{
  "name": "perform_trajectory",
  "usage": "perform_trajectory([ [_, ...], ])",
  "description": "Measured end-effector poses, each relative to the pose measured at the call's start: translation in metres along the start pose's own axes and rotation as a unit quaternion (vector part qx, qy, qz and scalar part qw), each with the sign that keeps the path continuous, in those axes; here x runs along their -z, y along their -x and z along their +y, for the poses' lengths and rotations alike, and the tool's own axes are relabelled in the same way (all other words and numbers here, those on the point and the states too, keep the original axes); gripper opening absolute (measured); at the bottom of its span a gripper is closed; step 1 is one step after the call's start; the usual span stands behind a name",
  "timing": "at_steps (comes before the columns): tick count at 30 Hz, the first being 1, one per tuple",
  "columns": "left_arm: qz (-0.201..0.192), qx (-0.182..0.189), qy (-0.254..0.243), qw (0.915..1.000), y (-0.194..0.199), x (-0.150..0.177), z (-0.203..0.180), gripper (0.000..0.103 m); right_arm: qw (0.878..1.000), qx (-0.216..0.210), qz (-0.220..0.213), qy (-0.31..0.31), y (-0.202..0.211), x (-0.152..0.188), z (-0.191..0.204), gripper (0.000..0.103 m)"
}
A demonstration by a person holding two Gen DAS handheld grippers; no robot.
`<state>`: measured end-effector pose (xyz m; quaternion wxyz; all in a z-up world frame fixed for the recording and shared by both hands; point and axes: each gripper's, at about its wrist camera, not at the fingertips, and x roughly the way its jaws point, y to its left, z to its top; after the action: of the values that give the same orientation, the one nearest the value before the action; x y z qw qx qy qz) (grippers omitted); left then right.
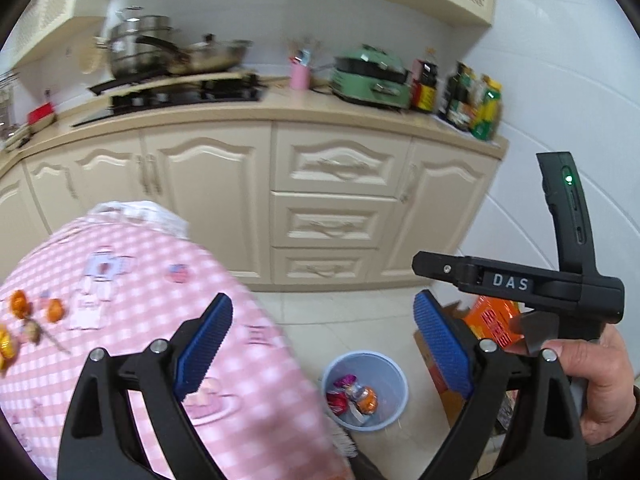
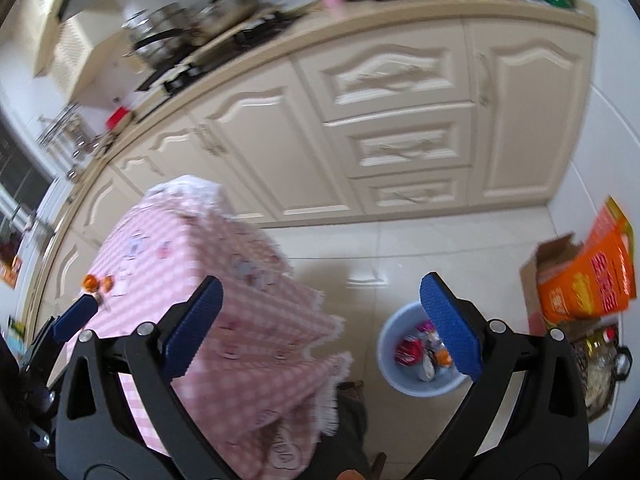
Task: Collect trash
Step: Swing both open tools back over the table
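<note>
Both tools are spread wide and hold nothing: the left gripper [image 1: 324,344] and the right gripper [image 2: 320,320] hang above the table edge, so the sensible move, I judge, is to swing the left one toward the wrappers [image 1: 36,316] at the left edge of the frame — approach low and pinch one piece, not the pink checked tablecloth [image 1: 168,312]. They look small, crinkled, orange and gold. The blue bin [image 1: 394,394] on the floor, lower centre, already holds several — release directly above it.

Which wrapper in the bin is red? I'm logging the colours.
The red wrapper at the left side of the blue bin; the orange one lies right of it, the purple one behind.
</note>
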<state>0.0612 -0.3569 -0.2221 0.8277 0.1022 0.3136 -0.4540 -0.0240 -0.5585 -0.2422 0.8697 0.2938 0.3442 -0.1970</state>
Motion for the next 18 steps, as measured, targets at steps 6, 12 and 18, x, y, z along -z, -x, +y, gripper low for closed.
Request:
perform_trajectory([
  [6,-0.032,-0.036,0.033,0.9983,0.040,-0.004,0.046,0.090,0.998,-0.042,0.000,0.047,-0.003,-0.004,0.065,0.097],
  [12,-0.058,-0.085,0.056,0.9931,0.078,-0.003,0.088,0.090,0.992,-0.080,0.001,0.097,-0.004,-0.003,0.130,0.097],
  [18,-0.072,-0.142,0.084,0.9836,0.115,0.008,0.136,0.090,0.982,-0.117,0.005,0.150,-0.007,0.003,0.192,0.097],
])
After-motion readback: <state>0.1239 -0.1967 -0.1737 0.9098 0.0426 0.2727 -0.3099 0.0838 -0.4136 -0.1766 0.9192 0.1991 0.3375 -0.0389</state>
